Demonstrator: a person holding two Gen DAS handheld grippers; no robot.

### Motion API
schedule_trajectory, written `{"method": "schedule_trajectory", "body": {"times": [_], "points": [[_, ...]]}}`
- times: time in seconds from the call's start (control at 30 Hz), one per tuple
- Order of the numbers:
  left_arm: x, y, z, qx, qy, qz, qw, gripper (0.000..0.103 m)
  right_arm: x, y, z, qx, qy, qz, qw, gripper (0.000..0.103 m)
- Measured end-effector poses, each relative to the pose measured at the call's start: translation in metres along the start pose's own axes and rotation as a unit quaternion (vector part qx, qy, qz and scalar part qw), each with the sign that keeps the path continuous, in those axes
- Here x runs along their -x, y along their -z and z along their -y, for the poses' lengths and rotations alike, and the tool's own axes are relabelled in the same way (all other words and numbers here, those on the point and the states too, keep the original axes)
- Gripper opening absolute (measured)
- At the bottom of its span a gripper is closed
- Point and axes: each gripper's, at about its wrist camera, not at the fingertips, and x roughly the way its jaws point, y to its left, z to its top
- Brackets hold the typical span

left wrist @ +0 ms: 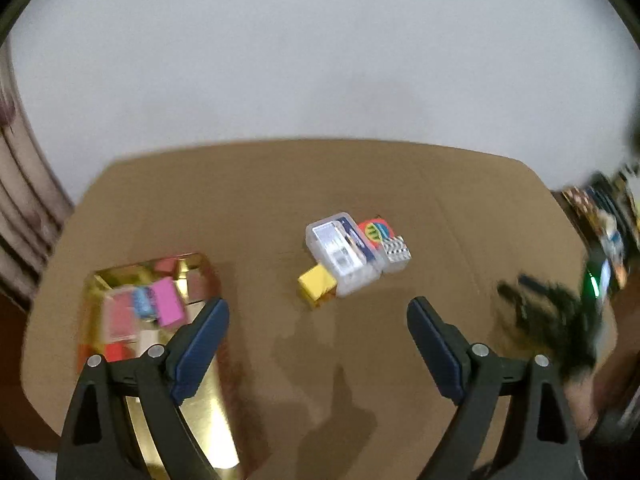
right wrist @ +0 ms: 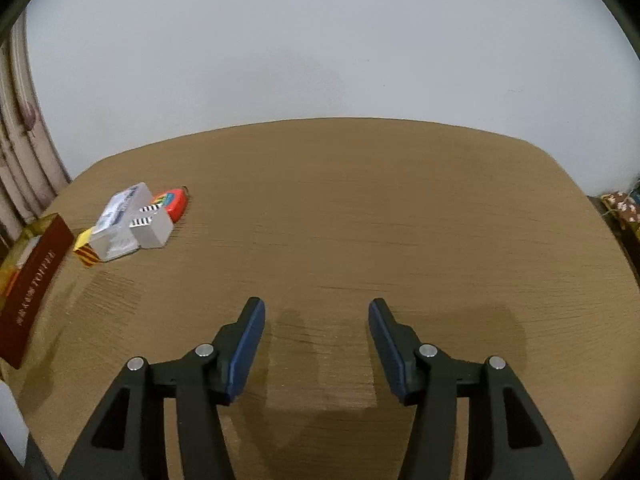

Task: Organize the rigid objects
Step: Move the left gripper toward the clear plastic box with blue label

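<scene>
A cluster of small objects lies mid-table: a clear plastic case [left wrist: 344, 254], a yellow box [left wrist: 316, 285], a red-orange round item [left wrist: 374, 229] and a grey striped box [left wrist: 396, 251]. The cluster also shows at the left of the right wrist view, with the clear case [right wrist: 116, 222] and the grey box [right wrist: 150, 226]. A gold tray [left wrist: 192, 264] at the left holds a pink block [left wrist: 169, 307], a blue item and red pieces. My left gripper [left wrist: 318, 308] is open and empty, just short of the yellow box. My right gripper [right wrist: 316, 310] is open and empty over bare table.
The brown table [right wrist: 360, 220] ends at a white wall behind. The tray's dark red side [right wrist: 36, 284] stands at the left edge of the right wrist view. My right gripper shows blurred at the right of the left wrist view [left wrist: 560, 320]. Colourful clutter [left wrist: 604, 220] lies beyond the table's right edge.
</scene>
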Motion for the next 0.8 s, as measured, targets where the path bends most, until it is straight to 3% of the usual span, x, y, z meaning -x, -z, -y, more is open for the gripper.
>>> {"method": "schedule_trajectory", "body": {"times": [0.07,0.13,0.23,0.33,0.43,0.8], "points": [[-0.028,-0.024,-0.001,0.032,0.028,-0.038,0.9984,0.088,0.005,0.002,0.001,-0.009,-0.010,0.005,1.000,0.056],[-0.054,-0.041,-0.002,0.067,0.032,-0.063,0.9953,0.088,0.007,0.000,0.004,-0.015,-0.021,0.007,1.000,0.056],[-0.080,-0.054,0.004,0.075,0.019,-0.087,0.9932,0.086,0.009,0.002,-0.001,-0.016,-0.032,0.009,0.999,0.056],[-0.102,-0.063,0.016,0.056,0.012,-0.108,0.9926,0.086,0.014,0.004,0.002,-0.015,-0.045,0.013,0.999,0.056],[-0.120,-0.067,0.027,0.030,-0.020,-0.122,0.9918,0.086,0.019,0.004,0.005,-0.017,-0.054,0.021,0.998,0.058],[-0.167,-0.071,0.035,0.029,-0.049,-0.172,0.9835,0.087,0.034,0.004,0.011,-0.020,-0.066,0.033,0.997,0.059]]}}
